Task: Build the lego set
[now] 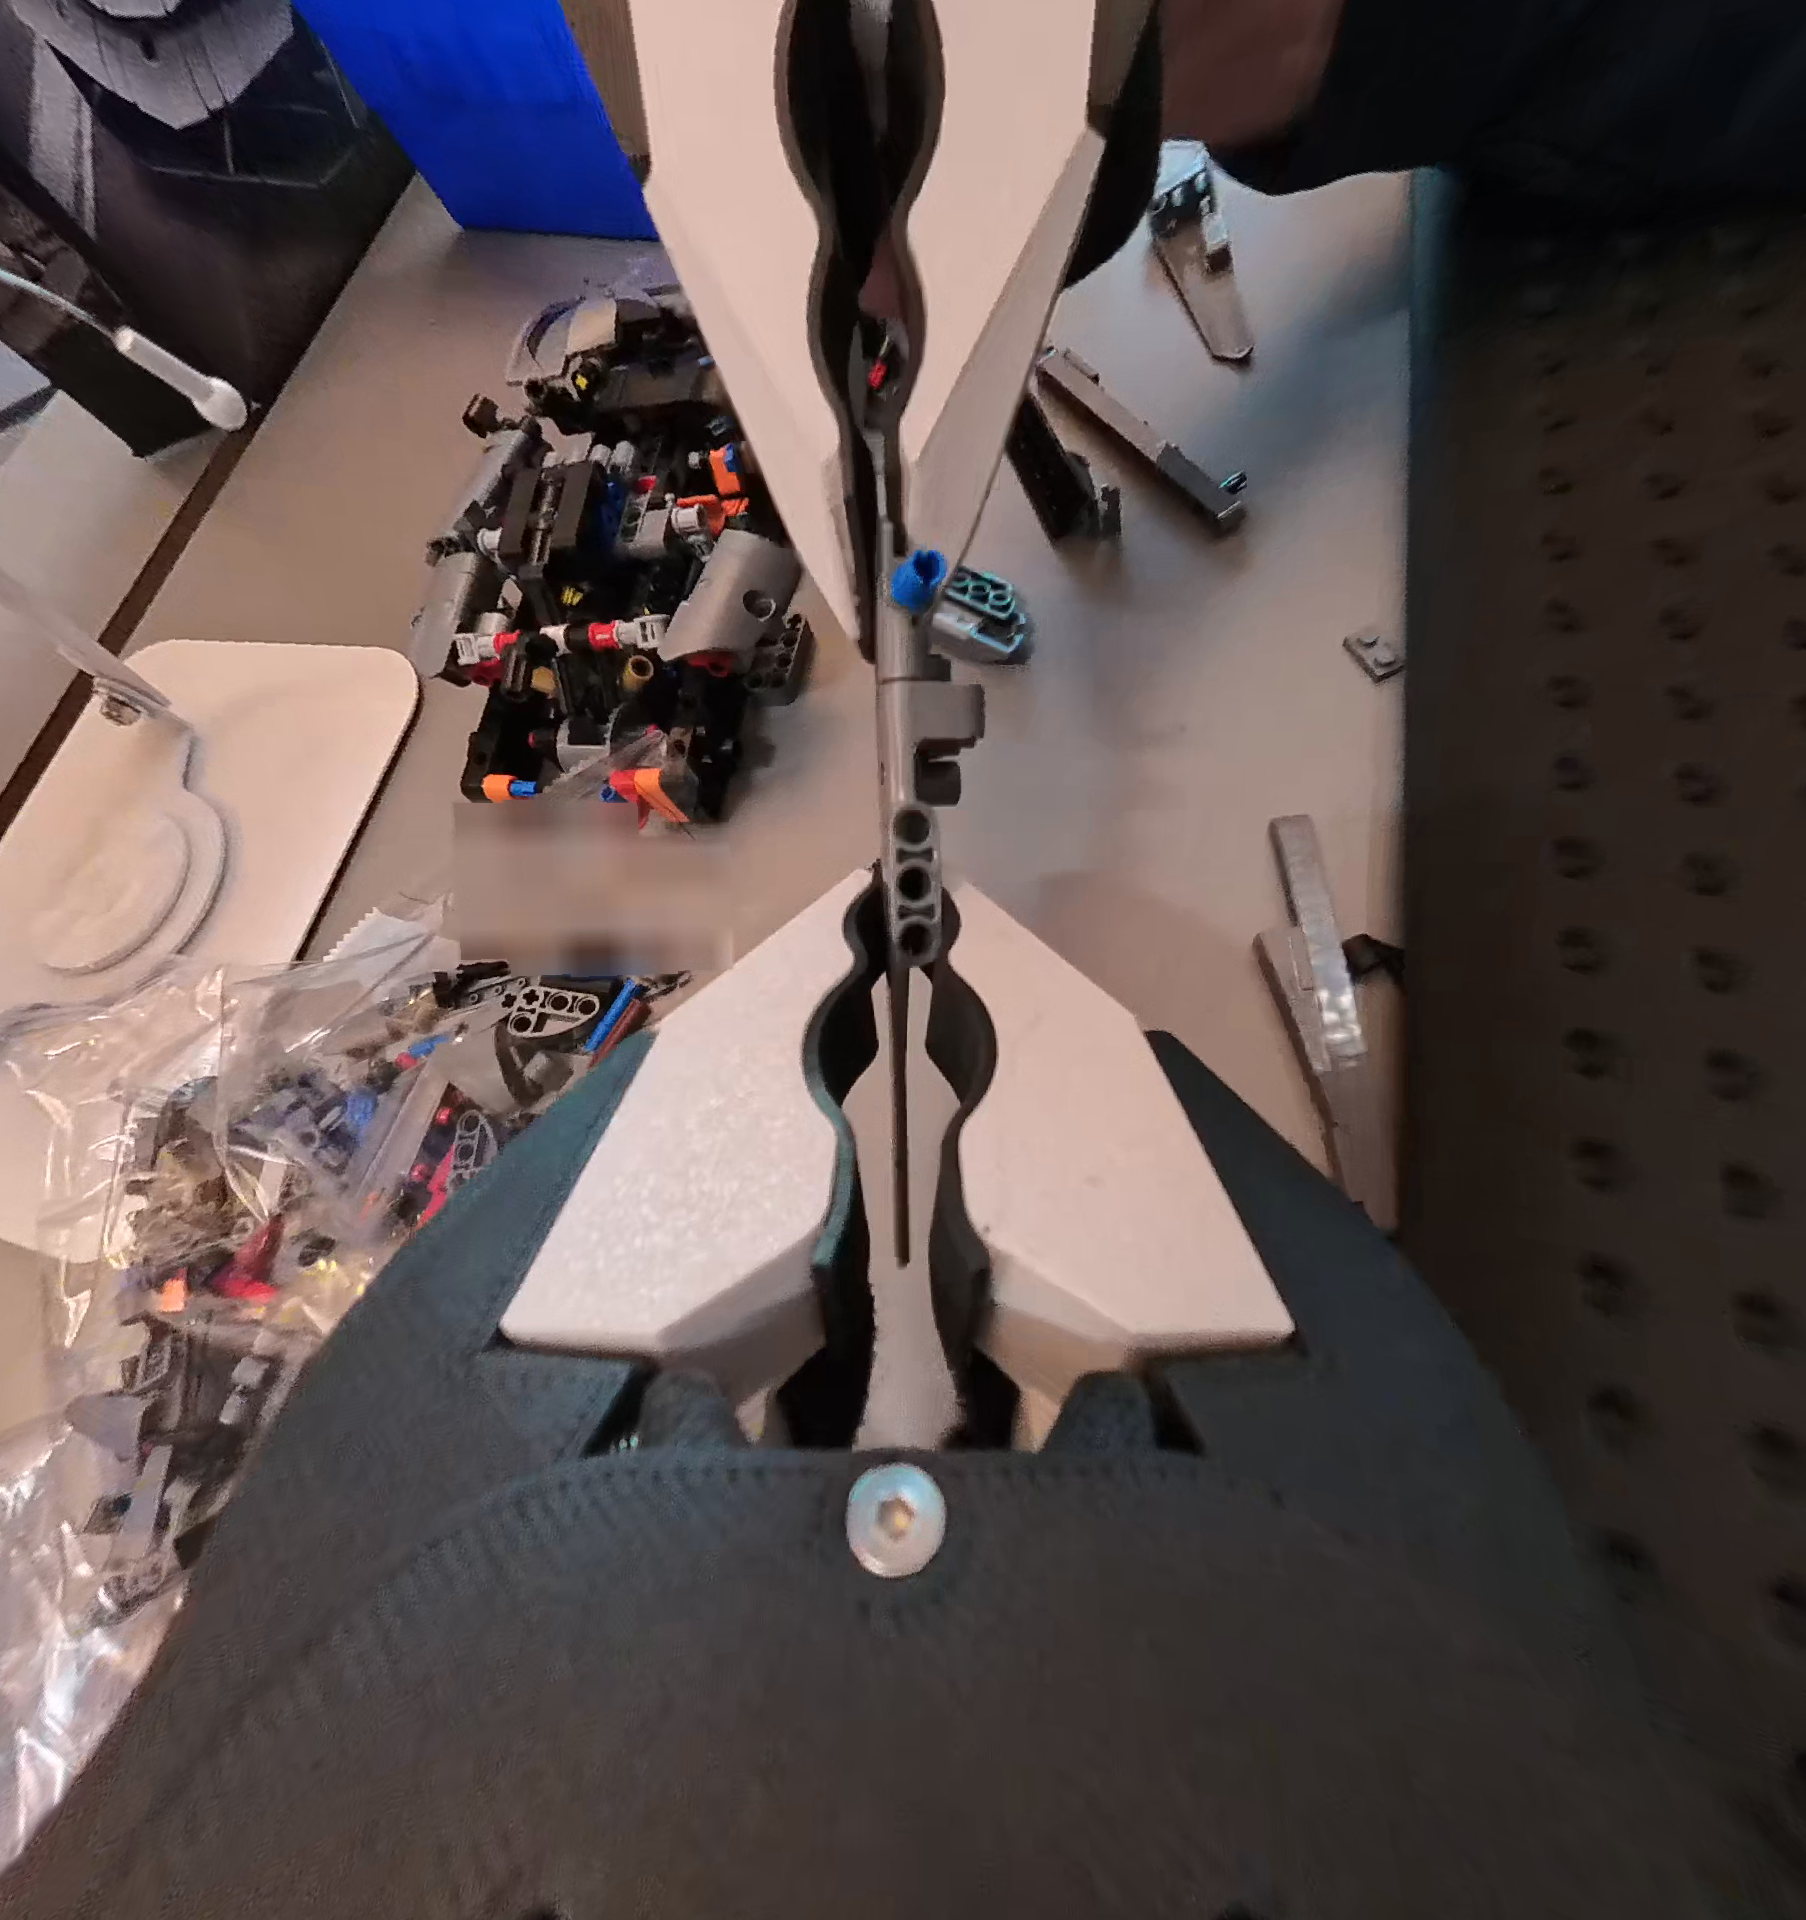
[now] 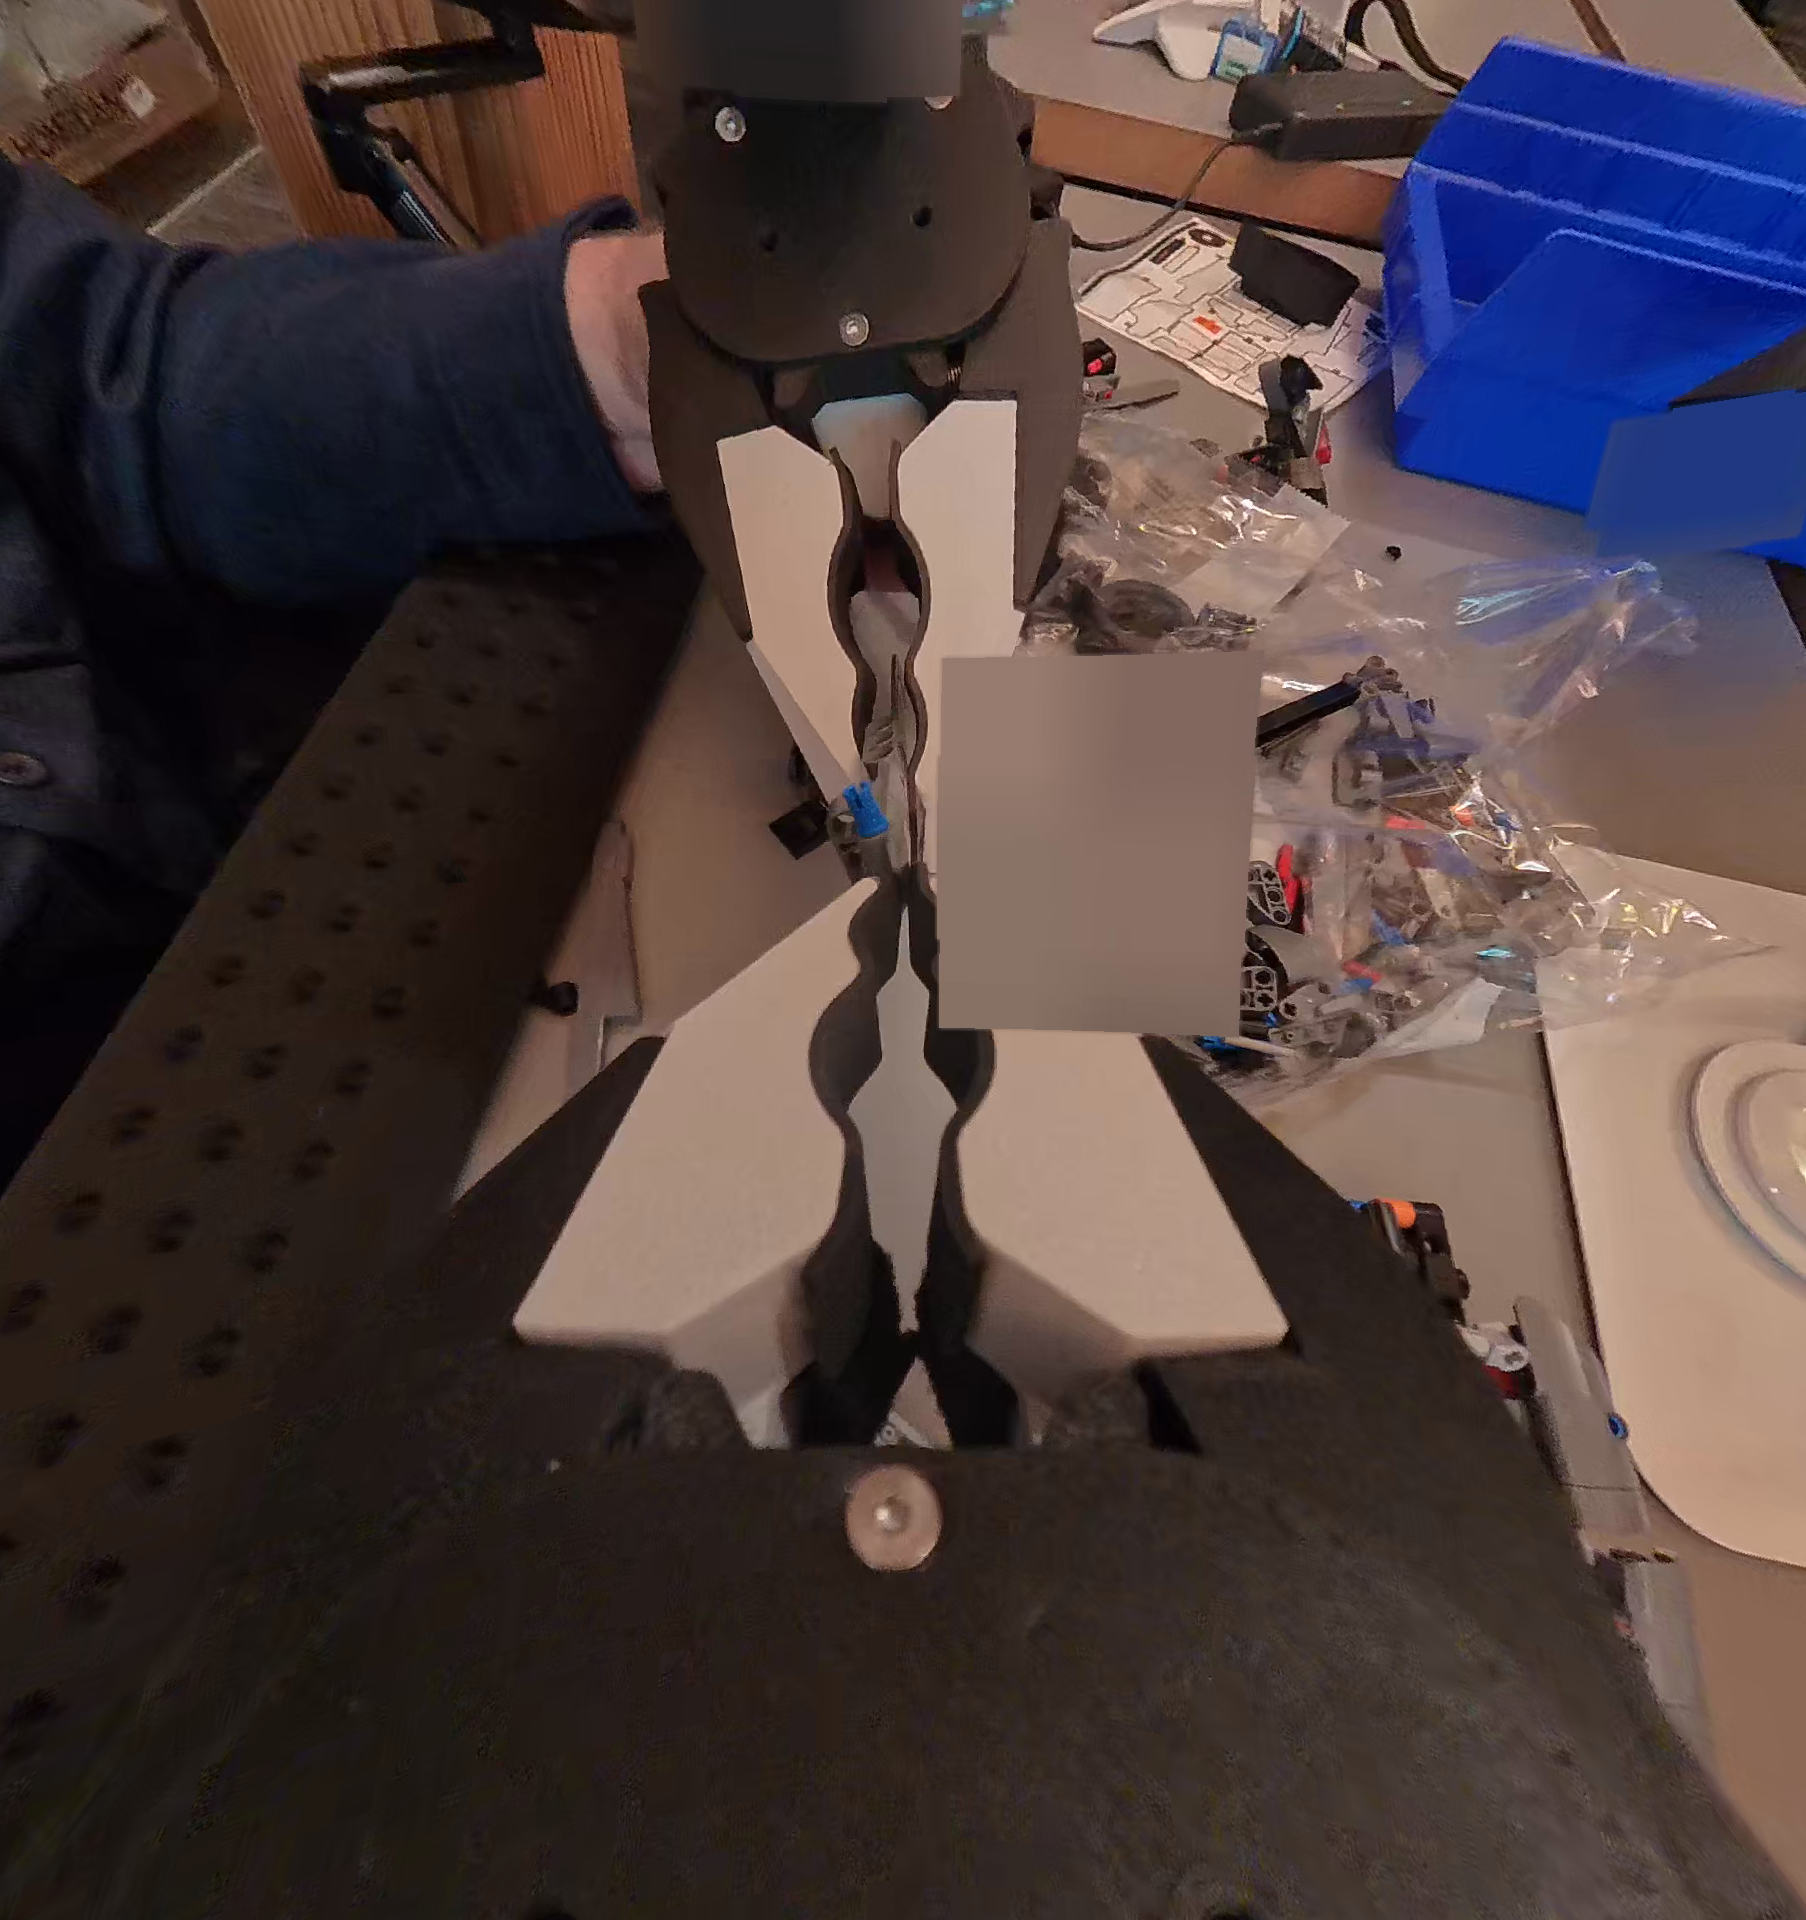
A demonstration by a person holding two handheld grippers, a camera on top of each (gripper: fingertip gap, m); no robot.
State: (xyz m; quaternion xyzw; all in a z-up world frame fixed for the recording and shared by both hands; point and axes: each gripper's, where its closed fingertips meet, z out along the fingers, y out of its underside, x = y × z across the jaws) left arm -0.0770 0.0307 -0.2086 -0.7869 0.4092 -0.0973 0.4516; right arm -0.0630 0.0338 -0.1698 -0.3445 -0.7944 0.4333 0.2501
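A long grey Technic beam assembly (image 1: 914, 790) with a blue pin (image 1: 920, 575) on it is held in the air between my two grippers. My left gripper (image 1: 909, 909) is shut on its near, holed end. My right gripper (image 1: 899, 597) comes in from the top of the left wrist view and is shut on the far end, next to the pin. In the right wrist view my right gripper (image 2: 904, 896) is shut tip to tip with the left gripper (image 2: 891, 821). The blue pin (image 2: 863, 806) shows there beside the tips.
A partly built black model (image 1: 608, 623) and clear bags of parts (image 1: 255, 1143) (image 2: 1398, 883) lie on the table. Loose grey pieces (image 1: 1314, 935) (image 1: 1138, 436), a white tray (image 2: 1709, 1351), blue bins (image 2: 1605, 312) and a dark perforated board (image 2: 255, 935) surround them. The grippers' ends are close to 4 centimetres from one another.
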